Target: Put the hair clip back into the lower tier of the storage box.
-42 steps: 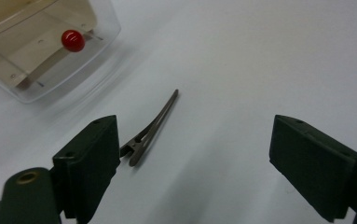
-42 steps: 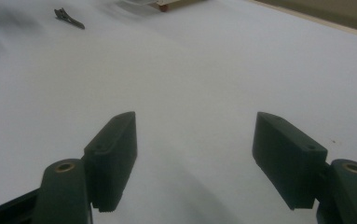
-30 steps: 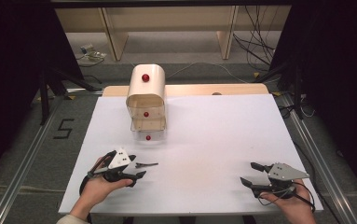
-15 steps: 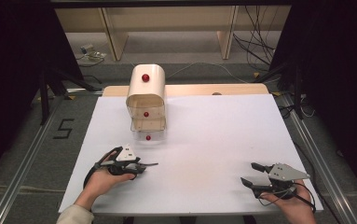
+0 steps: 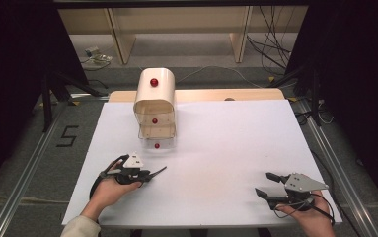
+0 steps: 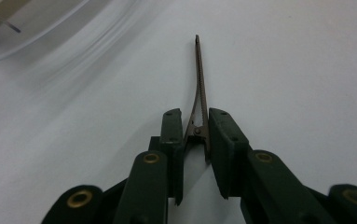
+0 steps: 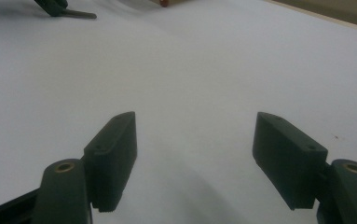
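My left gripper (image 5: 147,175) (image 6: 195,114) rests low on the white table top (image 5: 226,143) at the front left. It is shut on a slim dark metal clip (image 5: 160,171) (image 6: 199,79) with a toothed edge, whose tip points right and slightly away. A small cream drawer cabinet (image 5: 154,96) with clear drawers and red knobs stands just beyond it, and its lowest drawer (image 5: 157,144) is pulled out a little. My right gripper (image 5: 265,184) (image 7: 195,123) sits at the front right, open, with nothing between its jaws.
A wooden board edge (image 5: 211,95) runs along the back of the white sheet. Metal rails (image 5: 33,163) flank the table, and cables (image 5: 275,49) lie on the floor behind. Bare white surface lies between the two grippers.
My left hand has shifted slightly forward and levelled out, still holding the clip. The right gripper has not moved.
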